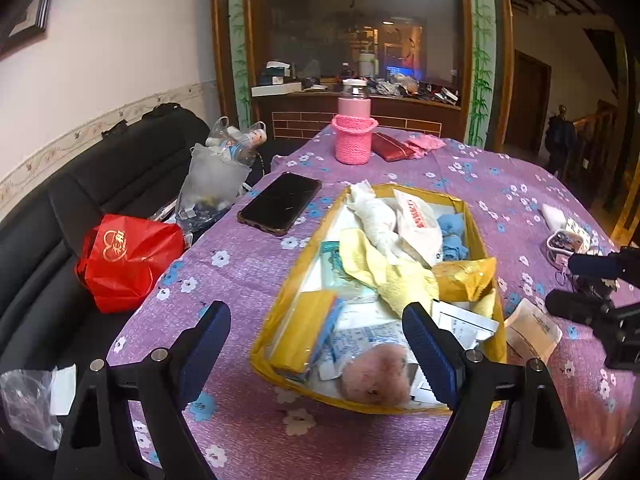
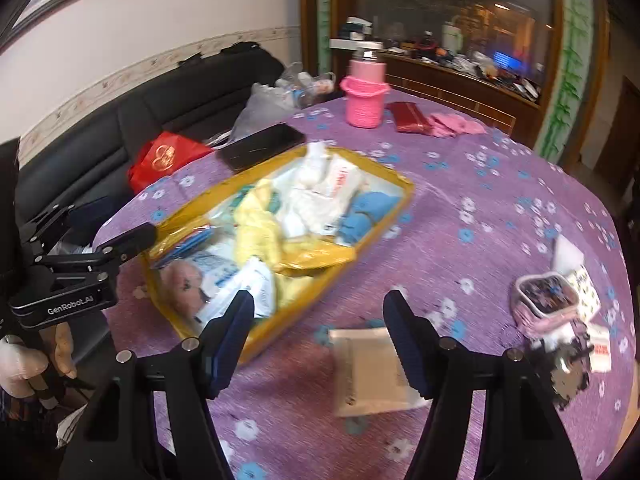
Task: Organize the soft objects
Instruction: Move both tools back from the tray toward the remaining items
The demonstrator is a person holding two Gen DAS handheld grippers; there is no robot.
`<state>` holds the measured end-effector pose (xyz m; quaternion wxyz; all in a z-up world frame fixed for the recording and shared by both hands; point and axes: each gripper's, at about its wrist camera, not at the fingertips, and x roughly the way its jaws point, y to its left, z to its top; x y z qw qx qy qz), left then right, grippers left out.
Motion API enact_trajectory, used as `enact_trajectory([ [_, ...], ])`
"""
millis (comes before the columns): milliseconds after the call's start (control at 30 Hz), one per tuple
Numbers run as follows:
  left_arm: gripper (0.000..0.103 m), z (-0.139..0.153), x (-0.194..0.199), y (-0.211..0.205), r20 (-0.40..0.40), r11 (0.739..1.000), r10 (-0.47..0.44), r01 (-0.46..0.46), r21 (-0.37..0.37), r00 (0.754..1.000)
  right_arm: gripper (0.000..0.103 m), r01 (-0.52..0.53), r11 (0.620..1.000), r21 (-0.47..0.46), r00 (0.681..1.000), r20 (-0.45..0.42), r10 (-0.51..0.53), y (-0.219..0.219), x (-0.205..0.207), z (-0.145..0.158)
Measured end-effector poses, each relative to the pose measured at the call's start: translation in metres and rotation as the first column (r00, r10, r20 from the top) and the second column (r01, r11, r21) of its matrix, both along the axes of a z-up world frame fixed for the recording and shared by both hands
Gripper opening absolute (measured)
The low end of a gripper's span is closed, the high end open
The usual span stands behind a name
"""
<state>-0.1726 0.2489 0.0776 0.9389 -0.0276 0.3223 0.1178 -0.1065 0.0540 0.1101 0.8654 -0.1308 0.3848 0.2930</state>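
Purple flowered cloth point(image 1: 248, 280) covers the table, with a black sofa point(image 1: 80, 200) alongside it and a wooden glass-fronted cabinet point(image 1: 360, 40) behind. On the cloth lies a yellow-edged clear pouch point(image 1: 486, 240), open and filled with soft things: a yellow cloth point(image 1: 384, 268), a white cloth point(image 1: 376, 216), a blue cloth point(image 1: 452, 232) and a pink fluffy ball point(image 1: 376, 376) at its near end. The left gripper point(image 1: 316, 344) hangs over that near end, jaws wide apart and empty. The right gripper point(image 2: 320, 340) stands open beside the pouch, holding nothing, above a flat beige packet point(image 2: 368, 372) lying on the cloth. A phone point(image 1: 280, 202) and a pink knitted bottle holder point(image 1: 354, 140) sit farther back.
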Motion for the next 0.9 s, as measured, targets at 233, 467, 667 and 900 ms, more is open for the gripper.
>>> enact_trajectory([
  [233, 0.090, 0.003, 0.004, -0.024, -0.016, 0.999, -0.044, 0.045, 0.029, 0.999, 0.067, 0.090, 0.995, 0.041, 0.996, -0.006, -0.090, -0.050, 0.009, 0.001],
  [467, 0.090, 0.019, 0.010, -0.037, 0.030, 0.968, -0.197, 0.199, -0.154, 0.980, 0.067, 0.297, 0.948, 0.116, 0.955, -0.029, -0.296, -0.153, 0.029, 0.006],
  [667, 0.090, 0.024, 0.029, -0.083, 0.018, 0.919, -0.346, 0.343, -0.194, 0.938, 0.067, 0.472, 0.866, 0.166, 0.882, -0.102, -0.461, -0.242, 0.042, -0.002],
  [900, 0.090, 0.012, 0.053, -0.145, -0.053, 0.857, -0.479, 0.454, -0.242, 0.876, 0.067, 0.550, 0.811, 0.198, 0.835, -0.163, -0.526, -0.290, 0.059, -0.019],
])
